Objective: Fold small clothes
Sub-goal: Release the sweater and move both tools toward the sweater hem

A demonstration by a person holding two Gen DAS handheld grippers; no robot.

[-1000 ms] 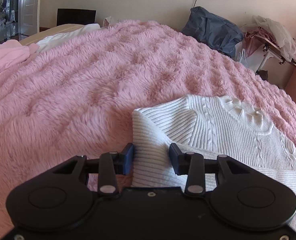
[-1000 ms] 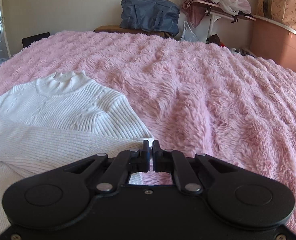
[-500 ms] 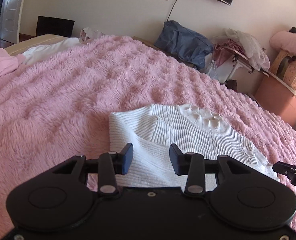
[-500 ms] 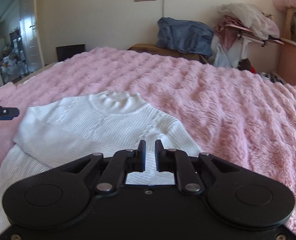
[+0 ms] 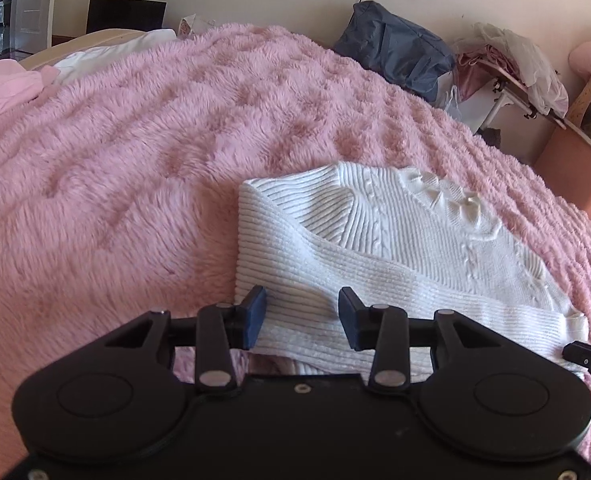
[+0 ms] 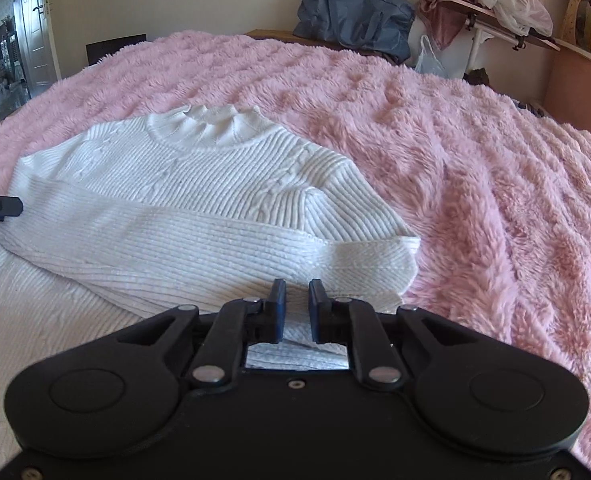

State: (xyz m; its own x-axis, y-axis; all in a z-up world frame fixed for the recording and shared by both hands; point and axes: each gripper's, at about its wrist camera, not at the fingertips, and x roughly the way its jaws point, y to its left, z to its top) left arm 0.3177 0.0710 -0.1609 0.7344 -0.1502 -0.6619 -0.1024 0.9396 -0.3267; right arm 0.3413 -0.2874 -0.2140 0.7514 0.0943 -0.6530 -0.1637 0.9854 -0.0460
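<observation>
A white ribbed knit sweater [image 5: 395, 248] [image 6: 199, 184] lies flat on the pink fluffy blanket [image 5: 135, 160], collar away from me. One sleeve [image 6: 175, 240] is folded across its body as a wide band. My left gripper [image 5: 301, 304] is open above the sweater's near left edge, with nothing pinched between its pads. My right gripper [image 6: 297, 300] hovers over the folded sleeve's near right end. Its jaws are opening, with a narrow gap and no cloth between them. Each gripper's tip shows at the edge of the other wrist's view.
A blue bag [image 5: 395, 56] [image 6: 355, 12] sits past the bed's far side. A rack piled with clothes [image 5: 507, 64] and a brown box [image 5: 575, 168] stand at the right. A pink garment [image 5: 3, 88] and white bedding [image 5: 107, 56] lie at the far left.
The right jaws went from shut to a narrow gap. Both grippers drew back from the sweater, so more of it shows. The sleeve now lies across the body.
</observation>
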